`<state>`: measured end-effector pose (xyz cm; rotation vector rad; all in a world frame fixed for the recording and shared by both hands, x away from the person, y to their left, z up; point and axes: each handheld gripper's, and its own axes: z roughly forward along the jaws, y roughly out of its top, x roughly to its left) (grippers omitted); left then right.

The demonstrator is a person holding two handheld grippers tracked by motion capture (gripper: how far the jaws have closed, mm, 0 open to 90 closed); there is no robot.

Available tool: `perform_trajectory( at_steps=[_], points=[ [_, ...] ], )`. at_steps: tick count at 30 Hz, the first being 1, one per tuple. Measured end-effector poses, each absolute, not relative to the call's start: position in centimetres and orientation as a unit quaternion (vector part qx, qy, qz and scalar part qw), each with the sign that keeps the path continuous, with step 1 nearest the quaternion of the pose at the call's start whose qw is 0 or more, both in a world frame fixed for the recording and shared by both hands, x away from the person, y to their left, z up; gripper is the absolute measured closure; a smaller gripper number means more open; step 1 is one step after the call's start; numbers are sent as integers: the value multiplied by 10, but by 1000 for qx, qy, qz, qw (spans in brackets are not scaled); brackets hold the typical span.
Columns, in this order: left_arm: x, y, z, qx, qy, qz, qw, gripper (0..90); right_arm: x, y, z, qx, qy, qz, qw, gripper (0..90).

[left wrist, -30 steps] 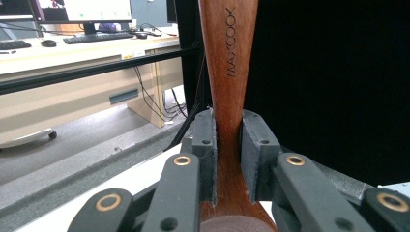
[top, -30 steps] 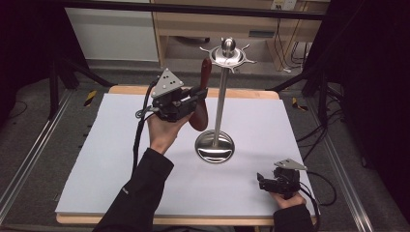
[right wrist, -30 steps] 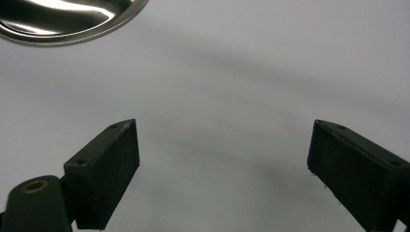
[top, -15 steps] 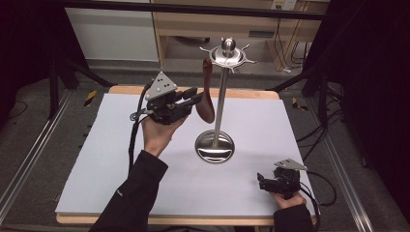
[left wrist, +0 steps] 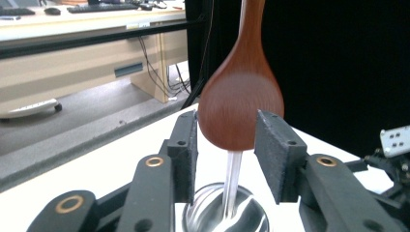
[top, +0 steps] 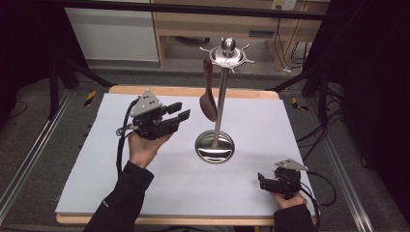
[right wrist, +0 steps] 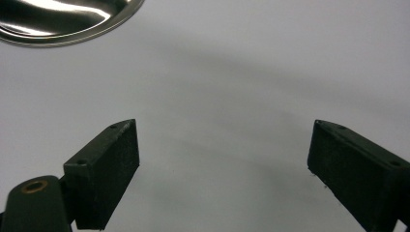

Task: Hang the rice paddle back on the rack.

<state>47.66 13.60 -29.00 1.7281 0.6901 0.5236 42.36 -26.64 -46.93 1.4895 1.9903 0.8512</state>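
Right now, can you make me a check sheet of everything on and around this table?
Surface: white table top with a wooden edge, flat and bare where it shows.
Job's things: brown wooden spoon hanging bowl-down from the metal stand; stand upright on its round shiny base.
Clutter: nothing seen.
Grippers: left tool has just been opening; the spoon's bowl sits between its pads in the left gripper view, not pressed. Right tool open, low over the table, nothing between its pads.
Cables: a black cable trails from the left tool; more lie on the floor at right.
Surroundings: wooden desk behind, dark curtains, grey floor.
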Motion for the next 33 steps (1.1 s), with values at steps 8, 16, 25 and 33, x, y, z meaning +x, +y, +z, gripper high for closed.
perform_trajectory(
  at_steps=[8, 16, 25, 33],
  points=[
    [468, 152, -314, 746, 311, 214, 548, 524, 424, -268, -470, 549, 732, 312, 256, 111],
    [460, 175, -343, 756, 333, 213, 522, 476, 423, -268, -469, 551, 730, 313, 255, 112],
    [453, 197, -366, 760, 355, 218, 498, 445, 422, -269, -470, 553, 729, 312, 256, 112],
    [439, 222, -394, 757, 384, 223, 480, 406, 422, -272, -470, 559, 724, 311, 256, 107]
  ],
)
